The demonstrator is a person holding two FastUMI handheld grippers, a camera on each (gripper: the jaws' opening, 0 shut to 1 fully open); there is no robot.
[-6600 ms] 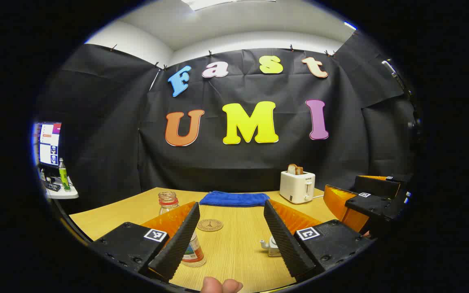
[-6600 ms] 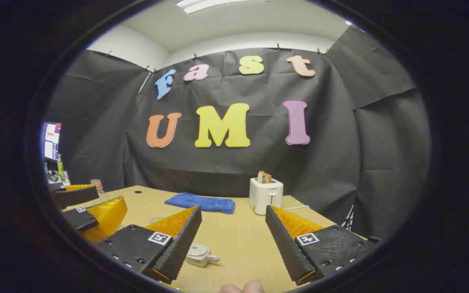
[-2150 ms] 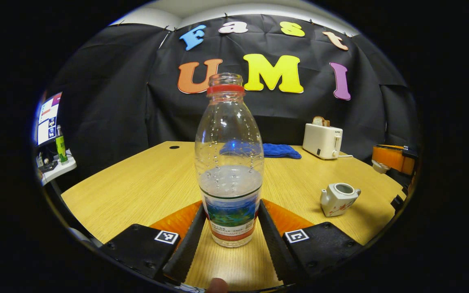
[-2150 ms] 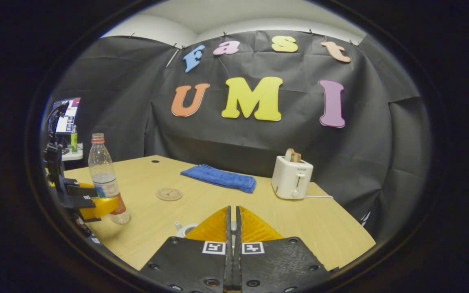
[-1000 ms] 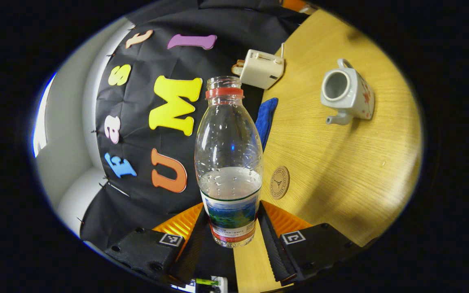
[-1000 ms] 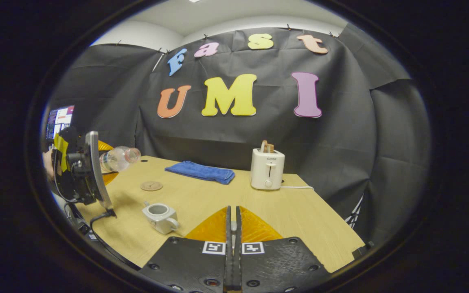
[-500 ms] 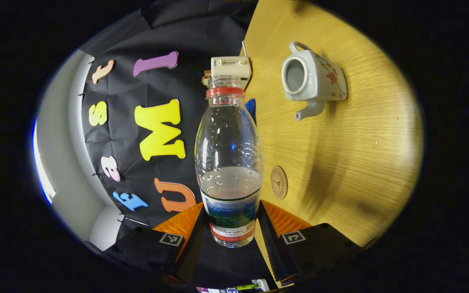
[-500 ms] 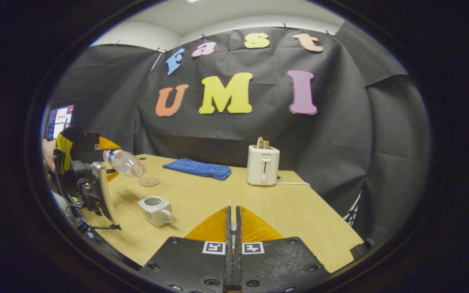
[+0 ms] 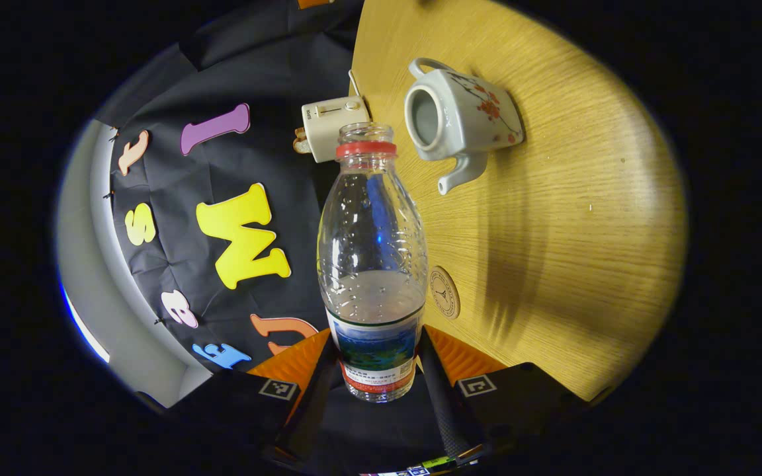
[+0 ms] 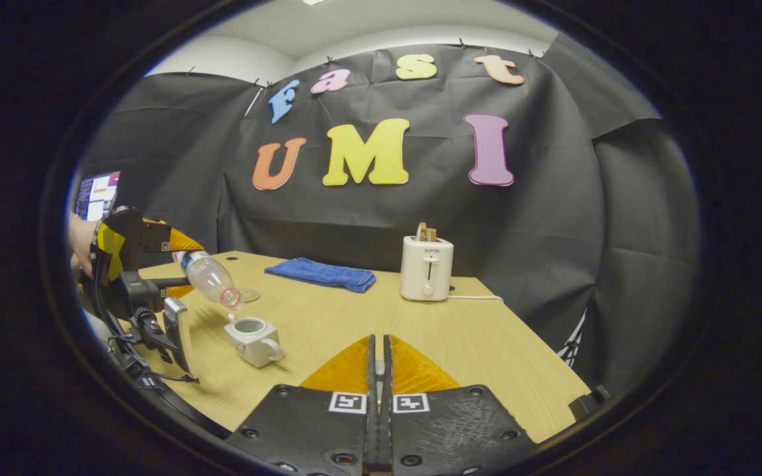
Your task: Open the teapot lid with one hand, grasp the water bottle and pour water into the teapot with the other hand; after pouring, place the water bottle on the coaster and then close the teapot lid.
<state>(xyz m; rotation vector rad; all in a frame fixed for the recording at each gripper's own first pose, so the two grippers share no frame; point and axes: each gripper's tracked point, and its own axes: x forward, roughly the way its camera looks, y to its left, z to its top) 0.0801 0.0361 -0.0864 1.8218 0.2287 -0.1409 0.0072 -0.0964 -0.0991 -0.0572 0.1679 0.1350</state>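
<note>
**Bottle tips toward open teapot**

Black cloth backs a pale wooden worktop [image 10: 421, 330] where the pour is about to begin. Seen in the left gripper view, the left gripper [image 9: 374, 396] has its fingers clamped on the labelled base of the water bottle [image 9: 372, 264], which is tilted neck-down, its uncapped mouth just above and beside the lidless teapot [image 10: 253, 338]. No stream is visible. The right gripper [image 10: 376, 370] hangs clear with its fingers pressed together; whether the lid sits between them cannot be told. To pour cleanly, the bottle's mouth likely needs centring over the teapot's opening before tilting further, slowly, since the opening is narrow. Beyond the teapot, the coaster [image 9: 444, 293] waits for the bottle, with a blue towel [image 10: 321, 274] and toaster [image 10: 426, 268] farther back.
</note>
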